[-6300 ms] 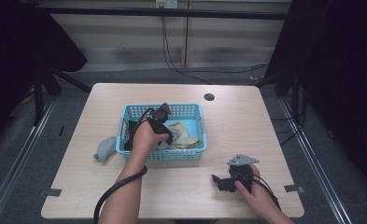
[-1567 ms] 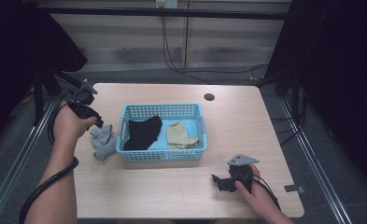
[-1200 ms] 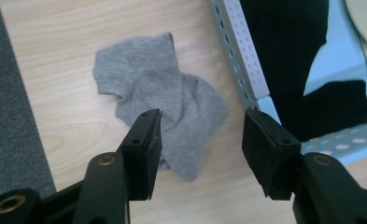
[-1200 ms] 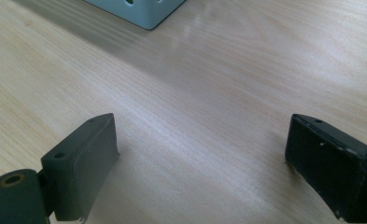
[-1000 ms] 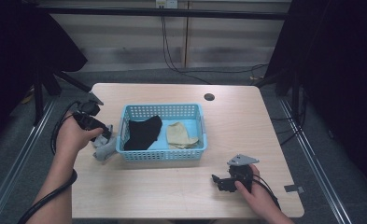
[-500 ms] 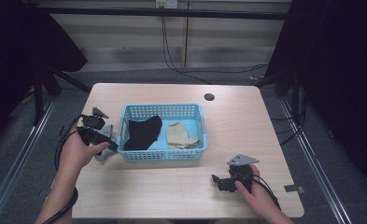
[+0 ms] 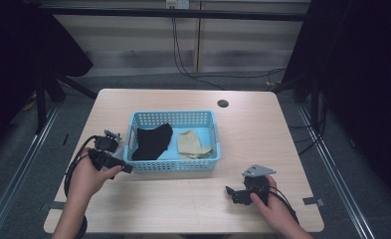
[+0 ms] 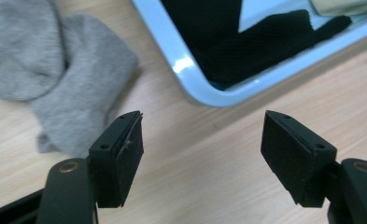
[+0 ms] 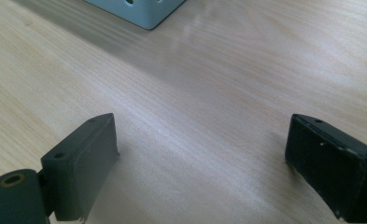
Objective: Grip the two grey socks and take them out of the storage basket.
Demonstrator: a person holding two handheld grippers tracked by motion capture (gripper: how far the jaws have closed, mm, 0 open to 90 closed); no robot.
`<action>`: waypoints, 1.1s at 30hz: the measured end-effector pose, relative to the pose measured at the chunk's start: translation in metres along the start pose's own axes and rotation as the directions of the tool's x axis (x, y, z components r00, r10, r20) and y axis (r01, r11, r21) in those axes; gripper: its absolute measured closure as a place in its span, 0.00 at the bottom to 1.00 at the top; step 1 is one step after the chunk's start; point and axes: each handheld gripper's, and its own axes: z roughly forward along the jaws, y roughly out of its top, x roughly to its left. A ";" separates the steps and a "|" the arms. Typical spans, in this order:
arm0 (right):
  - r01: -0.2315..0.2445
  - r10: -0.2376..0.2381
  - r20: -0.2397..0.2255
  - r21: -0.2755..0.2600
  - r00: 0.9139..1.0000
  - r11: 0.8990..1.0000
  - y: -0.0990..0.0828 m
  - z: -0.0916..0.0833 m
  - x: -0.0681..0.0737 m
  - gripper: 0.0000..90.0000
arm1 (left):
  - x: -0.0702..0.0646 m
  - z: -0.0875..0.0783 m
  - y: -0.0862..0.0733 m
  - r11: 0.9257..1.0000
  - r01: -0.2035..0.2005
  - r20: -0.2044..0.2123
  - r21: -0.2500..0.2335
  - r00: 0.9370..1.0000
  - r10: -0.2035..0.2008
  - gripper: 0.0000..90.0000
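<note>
While low, left gripper (image 7: 126,168) (fingers apart)

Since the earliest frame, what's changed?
The left gripper left the blue basket, swung out left and came down beside its left end; its jaws have just been opening, nothing between them. The grey sock lies on the table. Right gripper, black sock and beige sock unchanged.

Recording lab, black curtains (image 7: 367,74), metal floor rails (image 7: 19,169), dangling cables (image 7: 183,50)
</note>
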 end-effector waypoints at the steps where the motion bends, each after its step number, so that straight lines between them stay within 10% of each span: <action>1: 0.000 0.000 0.000 0.000 1.000 1.000 0.000 0.000 0.000 0.10 | -0.002 0.001 -0.002 1.000 0.002 0.007 -0.003 1.000 -0.002 0.33; 25: 0.000 0.000 0.001 0.002 1.000 1.000 0.000 0.000 0.000 0.10 | -0.031 0.051 -0.039 0.993 -0.106 0.076 -0.045 0.991 0.109 0.31; 33: 0.000 0.000 0.000 0.001 1.000 1.000 0.000 0.000 0.000 0.10 | -0.039 0.062 -0.048 0.971 -0.208 0.035 -0.119 0.976 0.213 0.25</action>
